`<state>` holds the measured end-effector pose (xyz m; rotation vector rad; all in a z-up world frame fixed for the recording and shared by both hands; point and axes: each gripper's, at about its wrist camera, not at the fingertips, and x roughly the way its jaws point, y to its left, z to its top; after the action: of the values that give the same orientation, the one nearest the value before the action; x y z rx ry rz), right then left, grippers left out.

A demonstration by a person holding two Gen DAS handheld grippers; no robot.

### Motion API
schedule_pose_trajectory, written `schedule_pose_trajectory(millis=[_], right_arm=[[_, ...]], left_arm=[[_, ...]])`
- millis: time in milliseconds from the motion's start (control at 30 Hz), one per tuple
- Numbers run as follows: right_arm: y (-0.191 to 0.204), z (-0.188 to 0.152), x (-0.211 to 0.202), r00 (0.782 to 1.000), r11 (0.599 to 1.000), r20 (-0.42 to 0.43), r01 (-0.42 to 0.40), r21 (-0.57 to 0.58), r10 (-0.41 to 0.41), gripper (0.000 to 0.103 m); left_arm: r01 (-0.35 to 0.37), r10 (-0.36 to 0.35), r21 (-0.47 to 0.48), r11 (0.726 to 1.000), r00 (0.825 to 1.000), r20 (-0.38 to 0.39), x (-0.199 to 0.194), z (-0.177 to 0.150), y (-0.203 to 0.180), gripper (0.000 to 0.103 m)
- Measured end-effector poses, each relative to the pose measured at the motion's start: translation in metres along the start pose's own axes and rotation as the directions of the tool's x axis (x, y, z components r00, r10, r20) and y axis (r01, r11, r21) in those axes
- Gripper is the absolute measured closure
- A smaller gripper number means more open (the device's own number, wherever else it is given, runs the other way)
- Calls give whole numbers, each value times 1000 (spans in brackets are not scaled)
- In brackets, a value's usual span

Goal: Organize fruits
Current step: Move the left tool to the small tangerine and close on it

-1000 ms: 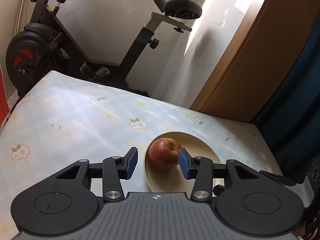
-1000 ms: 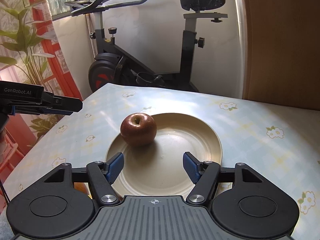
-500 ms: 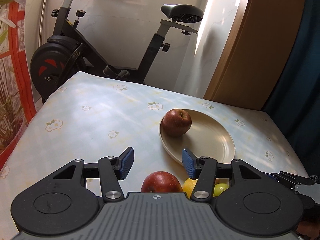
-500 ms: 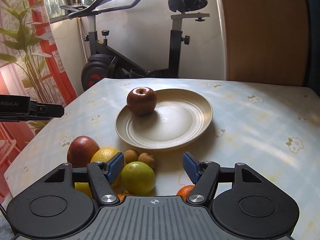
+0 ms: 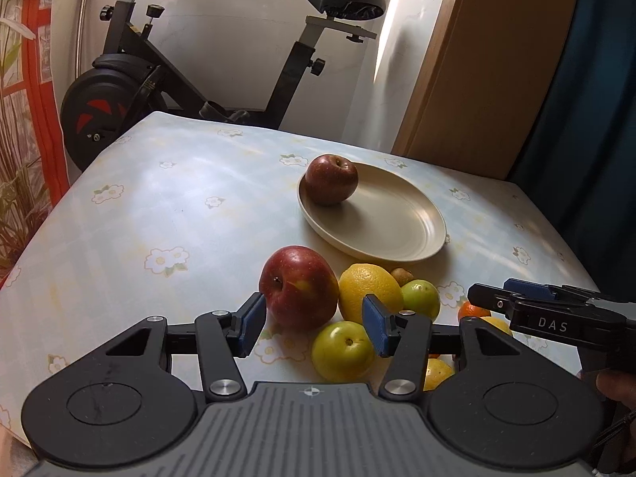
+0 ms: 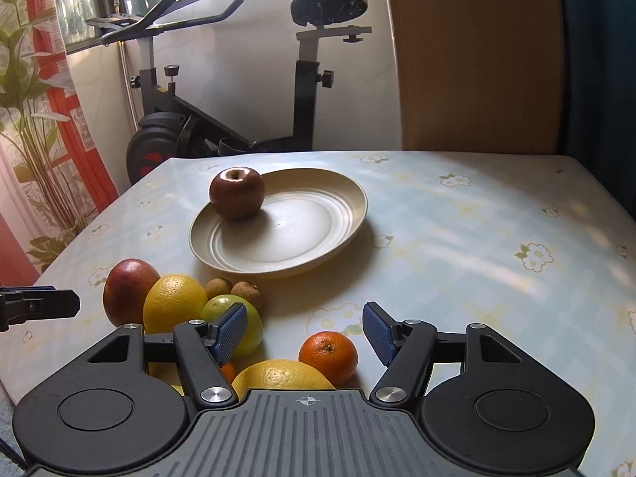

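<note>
The red apple (image 5: 298, 288) lies just ahead of the left claw (image 5: 314, 326), slightly left. Both claws gape empty; the right claw (image 6: 305, 332) hovers over the orange (image 6: 328, 355).

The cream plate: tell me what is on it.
One dark red apple sits on the cream plate, near its far-left rim. The rest of the dish is bare. Whatever lies under the apple is hidden.
</note>
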<state>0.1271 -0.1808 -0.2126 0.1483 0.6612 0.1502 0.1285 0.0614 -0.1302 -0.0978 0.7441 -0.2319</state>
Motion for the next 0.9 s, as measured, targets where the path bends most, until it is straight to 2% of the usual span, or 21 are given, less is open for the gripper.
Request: schedule_pose_trajectory(millis=[333,500,667,767,900], right_arm=[[1,0,0,1000,1000,-1,5,-5,-5,41],[3,0,-1,1000,1000,-6,7,-11,-7,41],[3,1,-2,1000,1000,-8,8,-11,-8,41],[3,1,-3,1000,1000,-6,8,-14,-8,41],[5,0,-5,1000,1000,-6,3,-16,-3,41]], left_arm=[[31,-31,-1,1000,999,-37,1,-10,-1,47],[57,-55,14,998,995,-81,8,-17,-5,47],[142,-135,33,989,978,-160,15,-24,-13,47],[161,-148,46,986,967,-209,19,-31,-18,47],[166,-148,58,984,960,-236,21,-34,-21,47]])
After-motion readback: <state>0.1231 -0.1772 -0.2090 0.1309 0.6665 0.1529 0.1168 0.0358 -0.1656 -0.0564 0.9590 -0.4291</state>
